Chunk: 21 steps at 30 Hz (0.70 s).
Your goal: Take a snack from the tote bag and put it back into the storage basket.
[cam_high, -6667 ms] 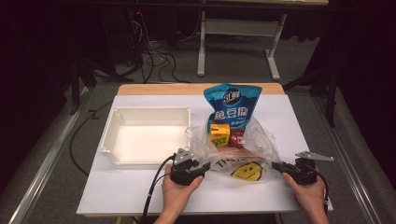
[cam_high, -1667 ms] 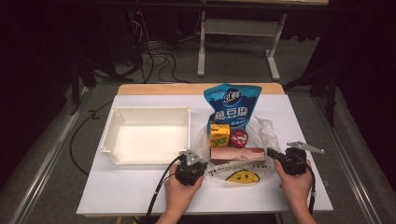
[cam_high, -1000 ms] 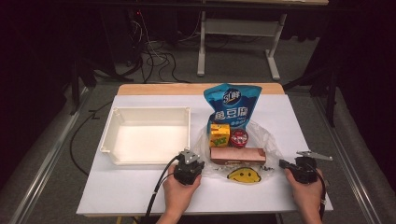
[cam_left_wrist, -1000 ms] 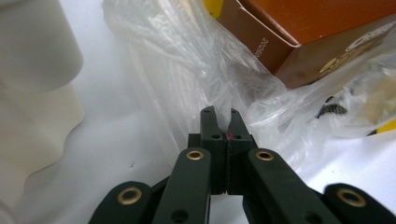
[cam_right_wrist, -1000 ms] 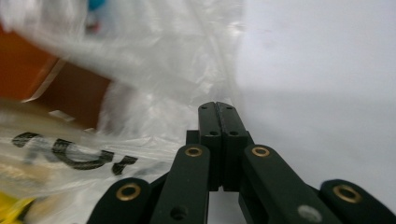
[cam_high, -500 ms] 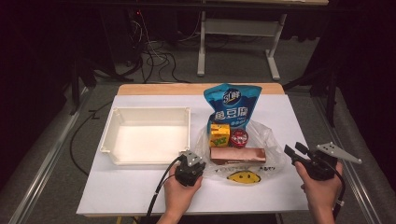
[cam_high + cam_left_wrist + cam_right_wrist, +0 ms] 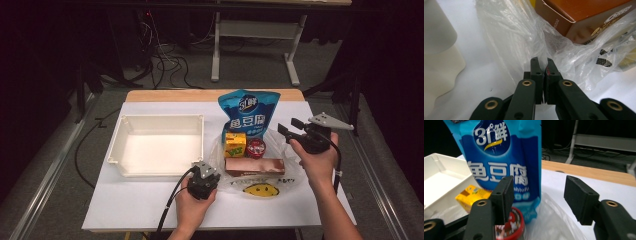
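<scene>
A clear plastic bag (image 7: pixel 260 189) with a smiley face lies at the table's front. On its spread film sit a brown box (image 7: pixel 255 166), a yellow box (image 7: pixel 235 144) and a red-lidded tin (image 7: pixel 256 148). A blue pouch (image 7: pixel 248 112) stands behind them. My left gripper (image 7: pixel 210 172) is shut on the bag's left edge, the film (image 7: pixel 524 37) pinched between its jaws (image 7: pixel 543 62). My right gripper (image 7: pixel 288 126) hangs raised to the right of the pouch. Its jaws have just been opening and nothing is between them (image 7: pixel 541 195); they face the pouch (image 7: pixel 506 157) and the tin (image 7: pixel 511 225).
A white tray (image 7: pixel 160 145) stands left of the bag, close to my left gripper. White table cover stretches along the front edge and to the right. A wooden strip (image 7: pixel 215 95) runs along the table's far edge.
My right gripper let go of the bag's right edge, opened its jaws, and rose up and back toward the blue pouch. The left gripper kept still, shut on the bag.
</scene>
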Tool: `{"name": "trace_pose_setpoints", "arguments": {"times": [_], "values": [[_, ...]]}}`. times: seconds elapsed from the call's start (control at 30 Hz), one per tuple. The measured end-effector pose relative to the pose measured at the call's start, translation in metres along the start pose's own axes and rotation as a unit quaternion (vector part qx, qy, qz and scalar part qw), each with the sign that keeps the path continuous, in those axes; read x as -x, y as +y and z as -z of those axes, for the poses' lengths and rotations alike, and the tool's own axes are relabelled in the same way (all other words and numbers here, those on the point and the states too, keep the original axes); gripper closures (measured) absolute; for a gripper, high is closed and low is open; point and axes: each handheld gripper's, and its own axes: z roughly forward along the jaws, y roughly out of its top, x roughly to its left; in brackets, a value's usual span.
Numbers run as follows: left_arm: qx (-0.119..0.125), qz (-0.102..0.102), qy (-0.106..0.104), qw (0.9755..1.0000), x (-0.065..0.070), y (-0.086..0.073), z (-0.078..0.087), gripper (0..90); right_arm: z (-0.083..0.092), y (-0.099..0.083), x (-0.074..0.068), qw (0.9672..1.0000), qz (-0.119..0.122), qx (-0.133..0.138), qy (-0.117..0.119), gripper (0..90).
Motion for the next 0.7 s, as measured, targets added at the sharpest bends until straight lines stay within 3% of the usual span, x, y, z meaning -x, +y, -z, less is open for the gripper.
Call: {"name": "trace_pose_setpoints", "arguments": {"times": [0.1,0.27,0.47,0.57,0.7], "values": [[0.001,0.001,0.000,1.0000,0.000,0.000,0.000,87.8,-0.014,0.008,0.002,0.9999,-0.012,-0.004,0.011,40.1],[-0.001,0.000,-0.002,1.0000,0.000,0.000,0.000,87.8,-0.036,0.014,0.004,0.9995,-0.009,-0.013,0.028,37.6],[0.000,0.000,-0.003,1.0000,0.000,0.000,0.000,87.8,-0.061,0.019,-0.003,0.9989,0.002,-0.024,0.041,37.6],[0.000,0.002,-0.005,1.0000,0.000,0.000,0.000,87.8,-0.071,0.018,-0.006,0.9984,-0.005,-0.027,0.049,40.5],[0.000,0.005,-0.007,1.0000,-0.001,0.000,0.000,87.8,-0.085,0.012,-0.007,0.9976,0.009,-0.042,0.054,40.8]]}}
